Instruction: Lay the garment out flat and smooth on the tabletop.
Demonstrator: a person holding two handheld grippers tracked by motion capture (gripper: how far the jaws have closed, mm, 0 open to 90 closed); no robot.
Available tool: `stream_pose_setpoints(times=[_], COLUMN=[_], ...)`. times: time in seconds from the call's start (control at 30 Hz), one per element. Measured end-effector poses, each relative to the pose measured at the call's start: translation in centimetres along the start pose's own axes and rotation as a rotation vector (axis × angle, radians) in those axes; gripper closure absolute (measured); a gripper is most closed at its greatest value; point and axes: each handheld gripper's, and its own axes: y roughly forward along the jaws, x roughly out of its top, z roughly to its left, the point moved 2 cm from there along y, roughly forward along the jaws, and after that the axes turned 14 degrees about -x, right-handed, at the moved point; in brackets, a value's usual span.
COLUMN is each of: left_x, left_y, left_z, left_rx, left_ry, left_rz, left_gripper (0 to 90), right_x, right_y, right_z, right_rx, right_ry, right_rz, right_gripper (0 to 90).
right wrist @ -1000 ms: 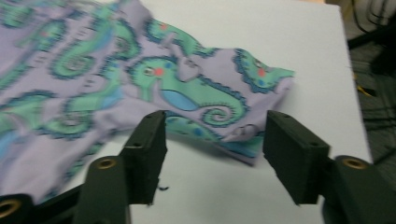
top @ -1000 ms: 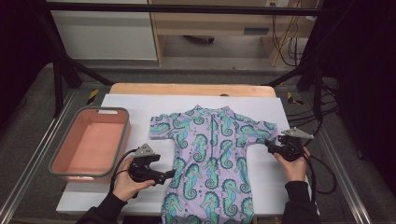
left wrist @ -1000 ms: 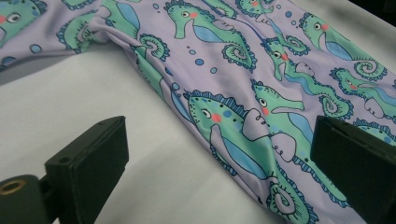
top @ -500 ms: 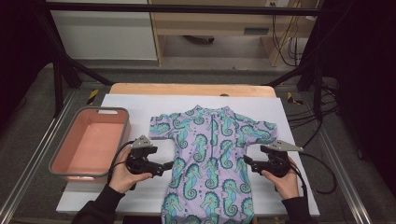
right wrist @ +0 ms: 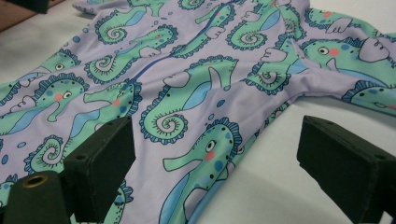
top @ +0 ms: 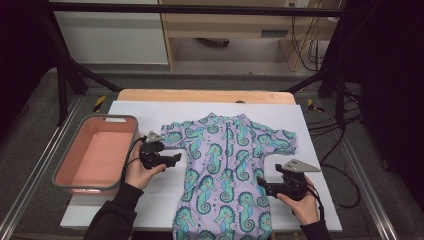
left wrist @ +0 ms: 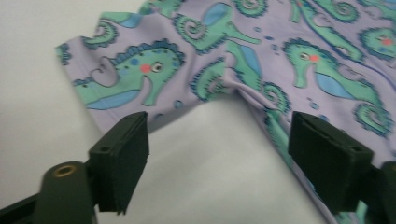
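Both hands had shifted since the earlier frames: the left tool had come up along the garment's side to just under its sleeve, and the right tool had travelled from beyond the far sleeve down to the garment's lower side edge. The left tool's jaws had just been closing a little, yet they stood apart with nothing pressed between them; in the left gripper view the sleeve hem and the armpit fold lay just ahead of the jaws, over bare white sheet. The right tool's jaws had been opening and stood wide apart, and in the right gripper view the side edge of the garment ran between them without being pinched.

The seahorse-print swimsuit, lilac with green and blue seahorses, lay flat and face up on the white sheet that covered the bench. Its collar pointed away from the person, both short sleeves were spread out, and its lower end hung over the near edge of the sheet. A zip line ran down its middle.

A pink tub with a grey rim sat at the left edge of the bench, just beside the left hand. The right hand rested near the sheet's near right corner.
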Motion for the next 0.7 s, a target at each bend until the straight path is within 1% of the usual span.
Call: stream_pose_setpoints(times=[0.07,0.13,0.2,0.23,0.27,0.33,0.4,0.47,0.57,0.6,0.63,0.7], left_x=[0.2,0.3,0.4,0.4,0.5,0.4,0.3,0.2,0.0,0.0,0.0,0.0], left_y=[0.4,0.7,1.0,1.2,1.5,1.8,2.2,2.6,3.1,3.1,3.0,2.7], left_z=[0.6,1.2,1.7,1.9,2.1,2.5,2.8,2.9,3.4,3.5,3.6,3.7], left_rx=[0.019,0.051,0.058,0.063,0.082,0.098,0.101,0.114,0.134,0.145,0.157,0.168], left_ry=[0.002,-0.012,-0.027,-0.021,-0.001,-0.001,0.0,0.012,0.015,0.025,0.027,0.016], left_rz=[0.017,0.036,0.023,0.02,0.016,0.021,0.024,0.034,0.044,0.041,0.043,0.047], left_gripper=[29.7,36.4,40.6,41.1,40.8,41.3,41.4,41.5,45.0,47.9,53.1,64.8], right_x=[-0.1,-0.2,-0.3,-0.4,-0.4,-0.5,-0.6,-0.7,-0.8,-0.8,-0.8,-0.7], right_y=[0.0,0.1,0.1,0.0,0.0,0.0,-0.1,-0.2,-0.2,-0.2,-0.2,-0.2], right_z=[0.1,0.1,0.1,0.1,0.0,0.0,0.0,0.0,0.0,0.0,0.0,0.0], right_rx=[-0.001,-0.003,-0.001,-0.001,-0.004,-0.003,-0.002,-0.002,-0.002,-0.002,-0.003,-0.005], right_ry=[-0.002,-0.006,-0.005,-0.004,-0.008,-0.005,-0.006,-0.005,-0.01,-0.01,-0.009,-0.007], right_rz=[0.004,0.012,0.017,0.018,0.017,0.019,0.019,0.023,0.024,0.025,0.024,0.021], right_gripper=[12.0,12.0,12.0,12.0,11.9,12.0,12.0,11.9,12.0,12.0,12.1,12.4])
